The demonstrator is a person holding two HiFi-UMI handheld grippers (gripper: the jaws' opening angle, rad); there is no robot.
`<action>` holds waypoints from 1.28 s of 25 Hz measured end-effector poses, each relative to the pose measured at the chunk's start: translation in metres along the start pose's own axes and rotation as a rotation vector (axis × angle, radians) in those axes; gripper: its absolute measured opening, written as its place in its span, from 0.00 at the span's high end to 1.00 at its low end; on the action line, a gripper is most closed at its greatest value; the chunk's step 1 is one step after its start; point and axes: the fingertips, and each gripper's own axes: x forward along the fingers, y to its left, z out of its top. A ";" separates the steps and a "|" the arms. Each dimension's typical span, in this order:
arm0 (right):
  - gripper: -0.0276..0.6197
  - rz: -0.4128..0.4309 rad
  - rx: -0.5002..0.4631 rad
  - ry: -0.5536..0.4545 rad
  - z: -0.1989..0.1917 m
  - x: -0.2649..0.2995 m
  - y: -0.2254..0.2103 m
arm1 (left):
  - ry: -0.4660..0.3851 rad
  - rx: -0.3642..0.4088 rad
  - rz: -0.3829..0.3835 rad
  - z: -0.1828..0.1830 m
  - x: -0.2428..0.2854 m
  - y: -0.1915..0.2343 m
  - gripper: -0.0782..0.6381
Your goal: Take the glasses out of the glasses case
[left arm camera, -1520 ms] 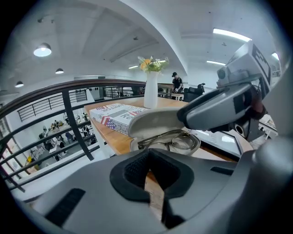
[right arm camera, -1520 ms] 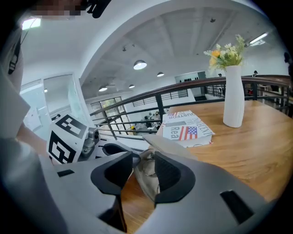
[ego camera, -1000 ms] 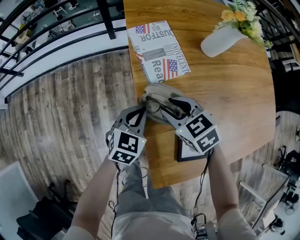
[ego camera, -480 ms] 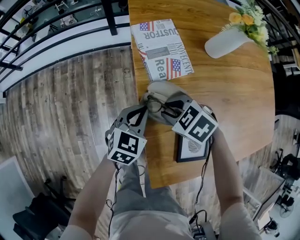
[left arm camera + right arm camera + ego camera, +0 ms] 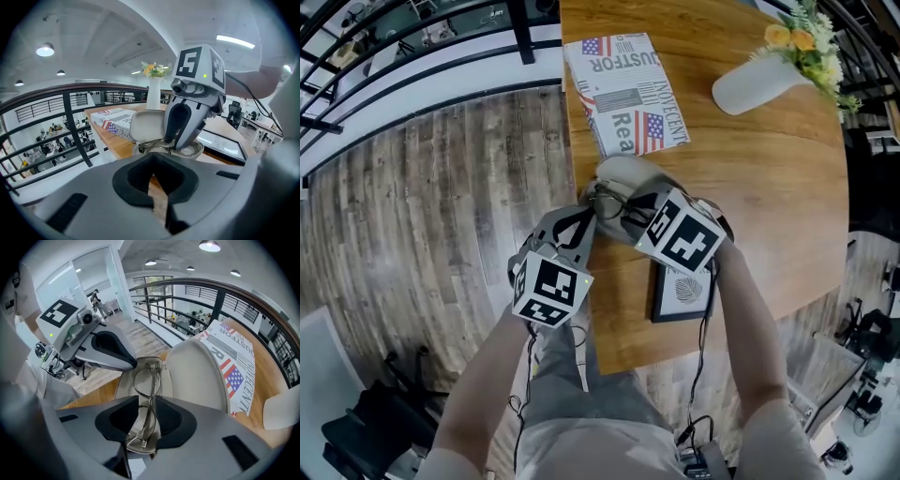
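Where the wooden surface (image 5: 769, 187) meets its left edge, the glasses case (image 5: 626, 176) lies open, with its lid raised on the far side. The glasses (image 5: 149, 376) are folded and still in its tray. My right claw (image 5: 146, 398) points steeply down over them. Its jaws have just been closing and now grip the frame's near end. My left claw (image 5: 152, 161) is closed, tips at the case's near-left rim. A folded newspaper (image 5: 626, 94) lies just beyond the case.
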 end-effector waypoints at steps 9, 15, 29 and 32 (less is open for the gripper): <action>0.88 -0.005 0.084 0.034 -0.004 0.004 -0.010 | -0.003 -0.001 0.005 0.001 -0.001 -0.001 0.87; 0.90 -0.068 0.106 0.039 -0.006 0.000 -0.015 | 0.001 0.003 0.011 0.002 -0.005 0.001 0.87; 0.90 -0.142 0.172 -0.185 0.027 -0.107 0.014 | -0.043 -0.020 0.061 0.051 -0.059 0.010 0.87; 0.90 -0.186 0.175 -0.243 0.040 -0.143 0.019 | -0.070 -0.005 0.088 0.076 -0.082 0.015 0.87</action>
